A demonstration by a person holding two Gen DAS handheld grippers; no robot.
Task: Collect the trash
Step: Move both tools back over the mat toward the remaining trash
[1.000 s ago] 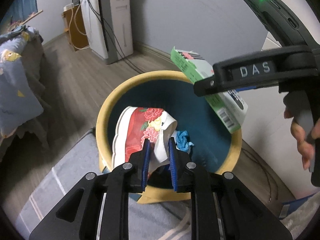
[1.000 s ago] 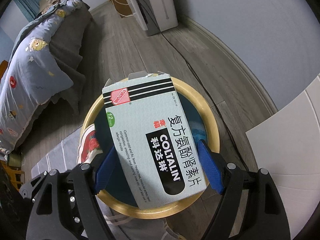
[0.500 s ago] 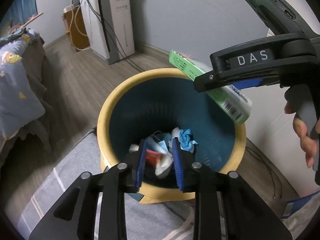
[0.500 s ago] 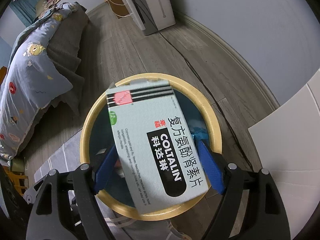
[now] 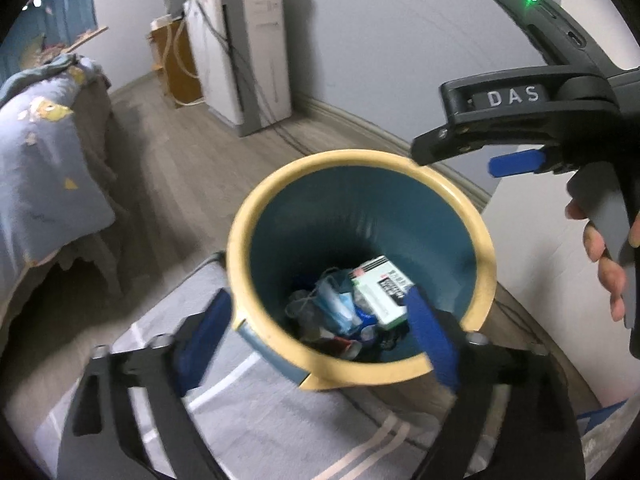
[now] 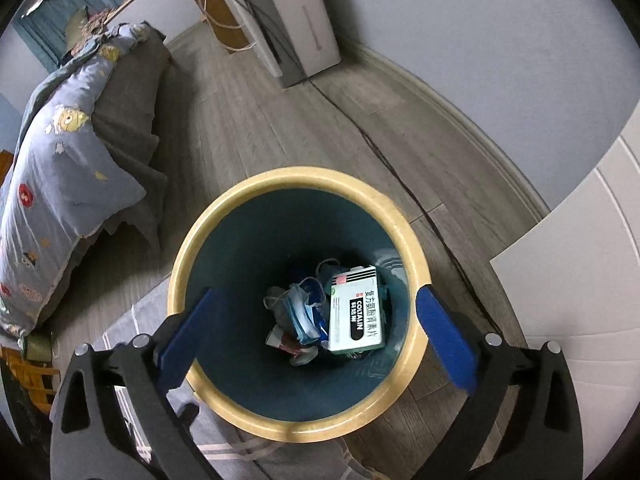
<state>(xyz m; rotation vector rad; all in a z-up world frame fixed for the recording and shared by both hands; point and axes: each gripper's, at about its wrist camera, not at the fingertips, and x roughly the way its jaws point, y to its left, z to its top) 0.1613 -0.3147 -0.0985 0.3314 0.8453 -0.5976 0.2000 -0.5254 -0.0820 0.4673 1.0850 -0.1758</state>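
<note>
the coltalin medicine box (image 6: 355, 312) lies face up at the bottom of the teal, yellow-rimmed waste bin (image 6: 298, 178), resting on crumpled blue face masks (image 6: 304, 312) and other scraps. it looks light, pale green and white with a black label band, and undamaged. both drops look done, so the sound move is to lift each tool straight up clear of the rim. the right gripper (image 6: 316, 334) and left gripper (image 5: 316, 330) have just been opening; their jaws stand wide above the bin with nothing between them.
</note>
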